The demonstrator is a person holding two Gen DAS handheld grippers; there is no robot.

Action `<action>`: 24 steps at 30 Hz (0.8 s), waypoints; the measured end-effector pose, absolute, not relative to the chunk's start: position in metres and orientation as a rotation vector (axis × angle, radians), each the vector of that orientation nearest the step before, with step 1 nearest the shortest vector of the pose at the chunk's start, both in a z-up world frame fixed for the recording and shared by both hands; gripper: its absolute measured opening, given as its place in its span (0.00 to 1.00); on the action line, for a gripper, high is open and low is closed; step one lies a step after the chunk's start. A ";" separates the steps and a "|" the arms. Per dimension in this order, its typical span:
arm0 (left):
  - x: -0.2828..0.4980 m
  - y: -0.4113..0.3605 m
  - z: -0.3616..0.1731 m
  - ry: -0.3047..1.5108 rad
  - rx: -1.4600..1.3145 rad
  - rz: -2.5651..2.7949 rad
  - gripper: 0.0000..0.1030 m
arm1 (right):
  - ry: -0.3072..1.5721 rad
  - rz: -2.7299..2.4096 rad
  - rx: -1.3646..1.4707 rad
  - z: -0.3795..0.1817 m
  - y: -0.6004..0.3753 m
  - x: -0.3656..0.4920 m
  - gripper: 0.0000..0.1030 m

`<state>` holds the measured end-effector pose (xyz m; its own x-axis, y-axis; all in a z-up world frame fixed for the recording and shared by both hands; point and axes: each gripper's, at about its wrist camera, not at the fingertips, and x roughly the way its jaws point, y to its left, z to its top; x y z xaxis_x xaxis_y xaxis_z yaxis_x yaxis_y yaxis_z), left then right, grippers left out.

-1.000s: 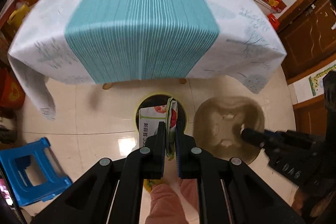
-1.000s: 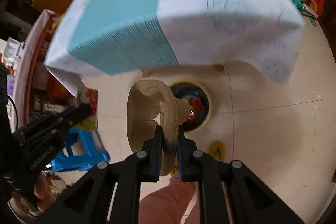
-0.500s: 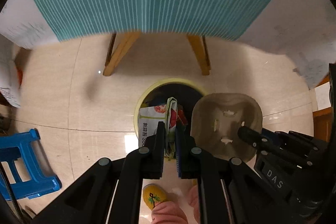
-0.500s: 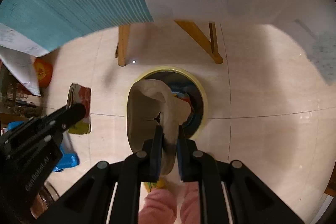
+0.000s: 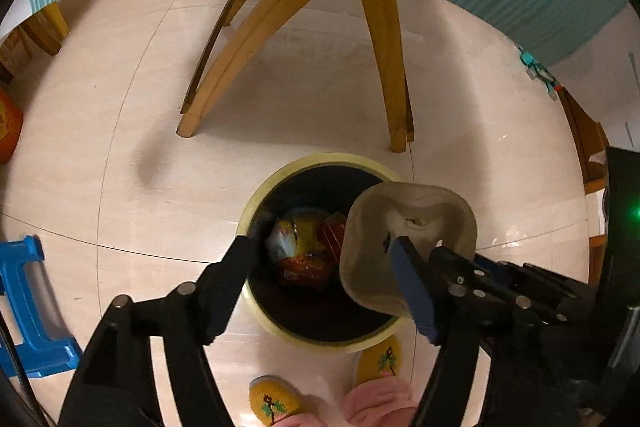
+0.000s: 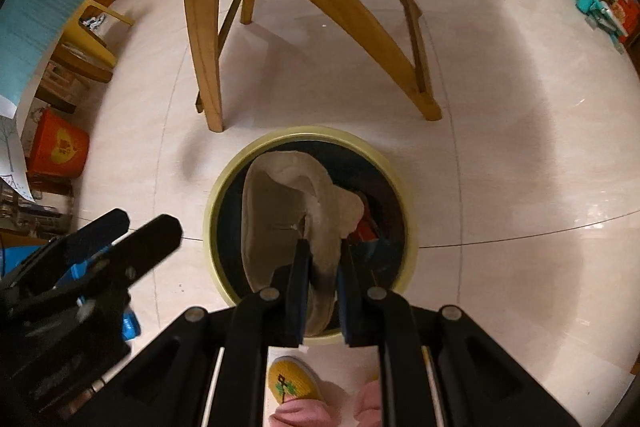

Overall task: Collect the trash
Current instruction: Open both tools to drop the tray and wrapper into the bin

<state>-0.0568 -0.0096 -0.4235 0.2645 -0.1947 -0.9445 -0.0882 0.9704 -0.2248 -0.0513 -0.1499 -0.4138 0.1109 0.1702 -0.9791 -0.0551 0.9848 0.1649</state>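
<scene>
The left tongs (image 5: 324, 259) are standing wide, and their jaws have just been opening with nothing between them. They are hanging right over the round yellow bin (image 5: 280, 327) on the floor (image 5: 120, 147). Down inside the bin, colorful wrappers (image 5: 304, 247) are lying in a pile, straight ahead of the left tongs at 12 o'clock.

The right tongs (image 6: 323, 267) are pinching tight on a floppy brown paper tray (image 6: 280, 211). The tray is sticking out ahead of them at 12 o'clock and hanging over the mouth of the bin. Seen from the left tongs, the tray (image 5: 408, 223) is at about 2 o'clock, covering the right side of the bin.

The wooden table legs (image 6: 204, 27) are standing just past the bin. A person's yellow slippers (image 5: 272, 407) are sitting on the floor at 6 o'clock, just beside the bin.
</scene>
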 end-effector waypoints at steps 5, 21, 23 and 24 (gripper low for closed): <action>-0.055 -0.003 -0.415 1.293 -0.251 -0.060 0.78 | 1.472 0.176 0.146 -0.419 -0.149 -0.047 0.18; -0.070 0.007 -0.353 1.290 -0.281 -0.050 0.79 | 1.465 0.145 0.143 -0.366 -0.154 -0.061 0.34; -0.071 0.006 -0.340 1.291 -0.282 -0.063 0.80 | 1.463 0.143 0.144 -0.349 -0.155 -0.063 0.34; -0.072 0.006 -0.332 1.294 -0.282 -0.068 0.80 | 1.459 0.143 0.144 -0.342 -0.156 -0.065 0.34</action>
<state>-0.0722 0.0060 -0.3324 0.2769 -0.2066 -0.9384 -0.1073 0.9639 -0.2438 -0.0648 -0.1559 -0.3416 0.1061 0.1844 -0.9771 -0.0093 0.9828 0.1845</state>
